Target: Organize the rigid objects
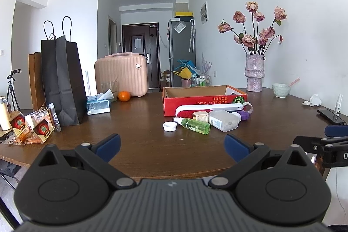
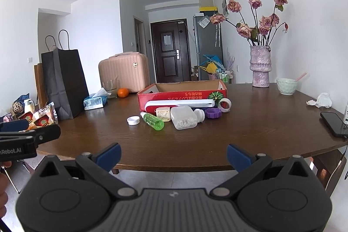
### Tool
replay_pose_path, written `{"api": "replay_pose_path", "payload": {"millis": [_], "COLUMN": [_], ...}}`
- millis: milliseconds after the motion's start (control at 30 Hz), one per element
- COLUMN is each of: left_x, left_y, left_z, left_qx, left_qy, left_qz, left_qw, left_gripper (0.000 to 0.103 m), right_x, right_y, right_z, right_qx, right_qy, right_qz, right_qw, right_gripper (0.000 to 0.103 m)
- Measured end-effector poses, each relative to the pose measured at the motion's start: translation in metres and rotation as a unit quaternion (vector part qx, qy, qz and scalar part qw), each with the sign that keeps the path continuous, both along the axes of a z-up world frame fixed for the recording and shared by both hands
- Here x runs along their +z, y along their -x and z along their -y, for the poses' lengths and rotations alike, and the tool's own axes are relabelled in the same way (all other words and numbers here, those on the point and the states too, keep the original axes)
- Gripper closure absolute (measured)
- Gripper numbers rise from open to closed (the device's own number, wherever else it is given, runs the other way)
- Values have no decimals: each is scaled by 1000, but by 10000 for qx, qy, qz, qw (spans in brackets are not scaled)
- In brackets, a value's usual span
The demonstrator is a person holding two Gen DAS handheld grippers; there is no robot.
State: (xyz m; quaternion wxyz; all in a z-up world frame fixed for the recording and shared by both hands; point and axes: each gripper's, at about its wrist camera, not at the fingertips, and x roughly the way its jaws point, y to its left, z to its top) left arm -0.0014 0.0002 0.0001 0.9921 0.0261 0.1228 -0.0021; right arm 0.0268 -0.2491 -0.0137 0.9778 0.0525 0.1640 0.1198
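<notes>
A red cardboard box [image 1: 195, 104] [image 2: 174, 95] stands open on the brown table. In front of it lie a white-and-red brush [image 1: 208, 107] [image 2: 180, 104], a green bottle [image 1: 196, 126] [image 2: 154, 121], a white cap [image 1: 170, 126] [image 2: 133, 120], a cream cube [image 1: 201, 117] [image 2: 163, 114], a clear white jar on its side [image 1: 224, 120] [image 2: 183, 117], a purple lid [image 1: 244, 115] [image 2: 213, 113] and a tape roll [image 1: 248, 107] [image 2: 224, 105]. My left gripper [image 1: 171, 148] is open and empty near the table's front edge. My right gripper [image 2: 173, 156] is open and empty, just off the front edge.
A black paper bag [image 1: 62, 82], tissue box [image 1: 97, 104], orange [image 1: 124, 96], glass and pink case [image 1: 121, 75] stand at the left. Snack packets [image 1: 32, 127] lie at the far left. A vase of roses [image 1: 254, 75], bowl [image 1: 281, 90], crumpled tissue [image 1: 313, 100] and phone [image 1: 330, 116] are at the right.
</notes>
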Motion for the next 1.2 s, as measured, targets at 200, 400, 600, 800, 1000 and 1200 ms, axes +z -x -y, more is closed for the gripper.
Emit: {"api": "replay_pose_path", "payload": {"millis": [200, 400, 600, 800, 1000, 1200], "left_x": [0, 1, 1, 2, 1, 0], "left_y": [1, 1, 1, 1, 1, 1], "left_z": [1, 1, 1, 2, 4, 3], "left_qx": [-19, -26, -19, -55, -82, -84], "left_qy": [-18, -25, -30, -40, -86, -83], "left_qz": [20, 17, 19, 4, 13, 3], "left_qw": [10000, 10000, 10000, 10000, 9999, 9999], "left_gripper": [0, 0, 0, 0, 0, 0], "right_x": [0, 0, 0, 0, -1, -1], "right_y": [0, -1, 0, 0, -1, -1], "right_z": [2, 2, 0, 1, 3, 2], "right_qx": [-39, -74, 17, 19, -55, -16], "right_qy": [-4, -44, -13, -35, -64, -54], "right_qz": [-8, -41, -10, -22, -37, -46], "right_qw": [10000, 10000, 10000, 10000, 10000, 10000], "right_gripper": [0, 0, 0, 0, 0, 0]}}
